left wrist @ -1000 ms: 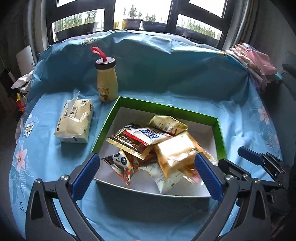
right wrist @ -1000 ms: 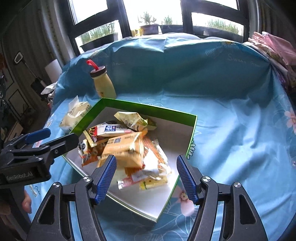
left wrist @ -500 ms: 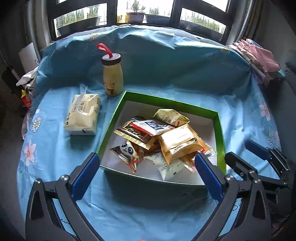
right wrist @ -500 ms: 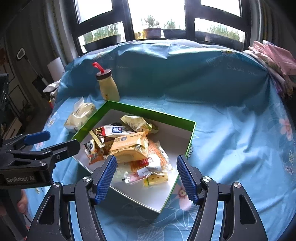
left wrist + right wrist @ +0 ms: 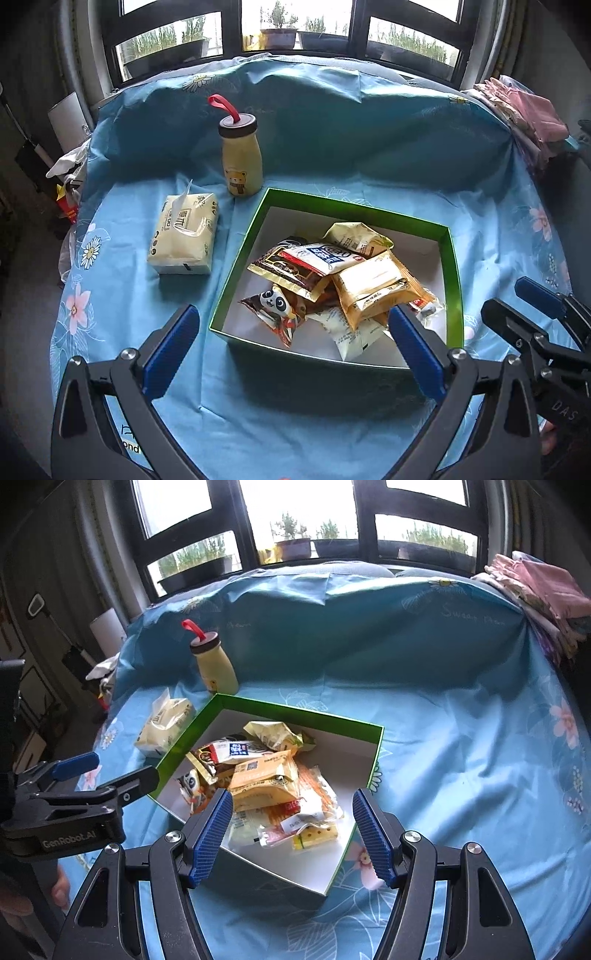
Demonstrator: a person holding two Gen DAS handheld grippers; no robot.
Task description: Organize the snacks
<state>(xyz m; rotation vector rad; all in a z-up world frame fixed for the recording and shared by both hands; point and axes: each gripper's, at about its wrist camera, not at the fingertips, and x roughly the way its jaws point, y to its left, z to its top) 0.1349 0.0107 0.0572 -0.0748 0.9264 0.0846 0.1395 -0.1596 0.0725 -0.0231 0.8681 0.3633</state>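
A green-walled box sits on the blue flowered cloth and holds a heap of several snack packets: yellow, brown, white and a panda-print one. My left gripper hovers open above the box's near wall with nothing between its blue pads. My right gripper is also open and empty, above the box's near corner. In the left wrist view the right gripper shows at the right edge; the left gripper shows at the left of the right wrist view.
A yellow bear bottle with a red loop stands behind the box's far left corner. A tissue pack lies left of the box. Folded pink cloth is stacked far right. Windows with plants are behind.
Both grippers have pulled back and up from the box, so the box and packets look smaller and more of the cloth shows. Both stayed open; nothing in the box moved.
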